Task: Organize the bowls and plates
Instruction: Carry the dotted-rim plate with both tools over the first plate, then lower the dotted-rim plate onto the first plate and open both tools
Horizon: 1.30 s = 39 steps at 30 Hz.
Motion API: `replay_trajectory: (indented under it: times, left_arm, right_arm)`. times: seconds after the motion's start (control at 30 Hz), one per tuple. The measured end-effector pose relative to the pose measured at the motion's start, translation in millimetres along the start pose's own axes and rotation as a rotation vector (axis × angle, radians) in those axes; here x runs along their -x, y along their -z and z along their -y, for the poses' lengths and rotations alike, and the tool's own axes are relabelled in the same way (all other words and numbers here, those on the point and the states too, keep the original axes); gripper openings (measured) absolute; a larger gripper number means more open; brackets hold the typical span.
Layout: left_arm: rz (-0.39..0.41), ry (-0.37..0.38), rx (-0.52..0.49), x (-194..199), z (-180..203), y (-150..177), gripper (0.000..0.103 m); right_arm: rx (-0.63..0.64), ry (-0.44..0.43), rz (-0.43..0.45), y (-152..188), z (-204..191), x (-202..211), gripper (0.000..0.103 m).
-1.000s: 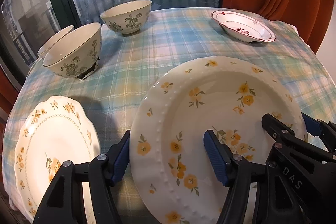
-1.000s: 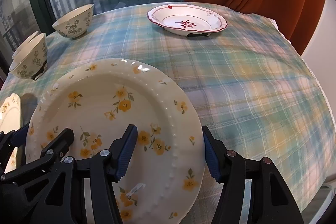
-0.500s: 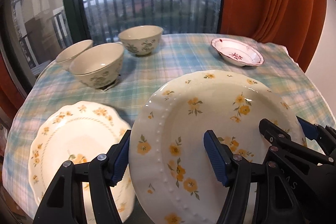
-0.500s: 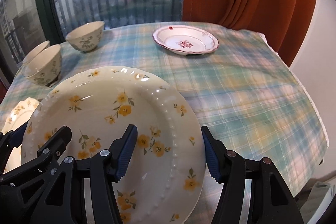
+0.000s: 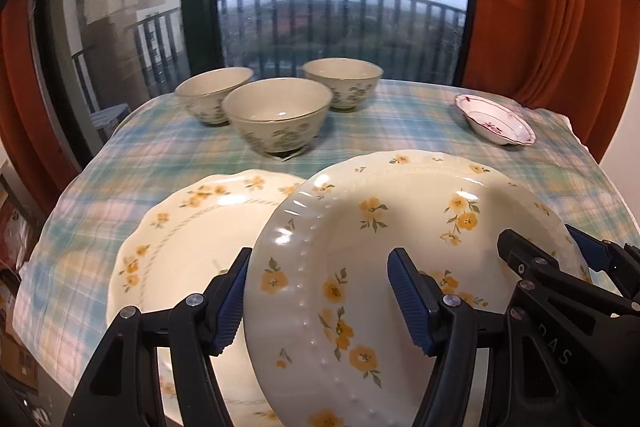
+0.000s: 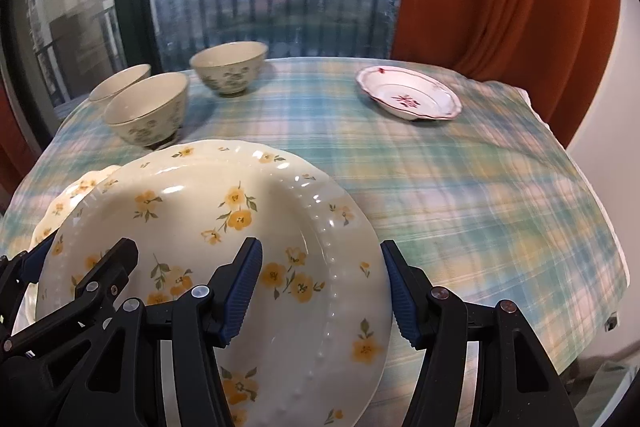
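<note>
Plaid tablecloth [image 6: 460,195] in green, yellow and pink covers the table, and everything else is placed from the yellow-flowered plate [image 5: 400,267] held above its near edge. The left gripper [image 5: 320,299] clamps that plate's left rim, one blue pad under the rim's outer edge and the other on the plate's upper face, jaws about half spread. The right gripper [image 6: 324,287] clamps the opposite rim the same way, one pad on the face and one outside the edge, also about half spread. The plate is tilted, lifted clear of the cloth. Just left of it and partly beneath its left edge lies a scalloped yellow-flowered plate [image 5: 188,243] flat on the cloth. Beyond the held plate, toward the window [image 5: 340,7], stand three green-patterned bowls [image 5: 276,119]; the nearest seems to rest on something small, and another sits just behind it. Far right of the held plate, near the orange curtain [image 6: 500,7], rests a shallow white dish with red trim [image 6: 408,97].
</note>
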<state>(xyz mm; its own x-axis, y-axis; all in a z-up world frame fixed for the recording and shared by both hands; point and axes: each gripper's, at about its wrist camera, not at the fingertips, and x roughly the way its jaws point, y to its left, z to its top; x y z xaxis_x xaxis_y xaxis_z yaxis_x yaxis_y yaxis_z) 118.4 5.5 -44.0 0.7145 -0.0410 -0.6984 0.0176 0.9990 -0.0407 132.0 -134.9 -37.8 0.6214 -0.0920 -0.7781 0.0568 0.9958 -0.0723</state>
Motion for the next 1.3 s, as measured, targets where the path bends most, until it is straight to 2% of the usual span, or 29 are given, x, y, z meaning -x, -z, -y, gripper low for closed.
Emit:
replay_trajectory:
  times: [0.57, 0.87, 1.0, 1.23, 1.3]
  left_arm:
    - [-0.037, -0.056, 0.120, -20.9, -69.3, 12.1, 0.067]
    - [-0.067, -0.054, 0.140, -36.5, -80.9, 12.6, 0.068]
    - [-0.120, -0.080, 0.193, -43.4, -90.9, 10.8, 0.067]
    - [-0.129, -0.148, 0.132, -45.0, -85.2, 9.2, 0.067]
    - [-0.097, -0.192, 0.081, -42.3, -81.4, 9.8, 0.066]
  right_arm:
    - [0.140, -0.031, -0.033, -7.4, -79.7, -18.3, 0.064]
    - [0.152, -0.025, -0.014, -14.4, -94.0, -24.1, 0.063]
    - [0.167, -0.040, -0.027, -15.6, -102.1, -30.1, 0.063]
    - [0.137, -0.080, -0.042, -11.5, -106.0, -37.7, 0.062]
    - [0.145, -0.083, -0.038, -10.2, -108.3, -38.1, 0.062]
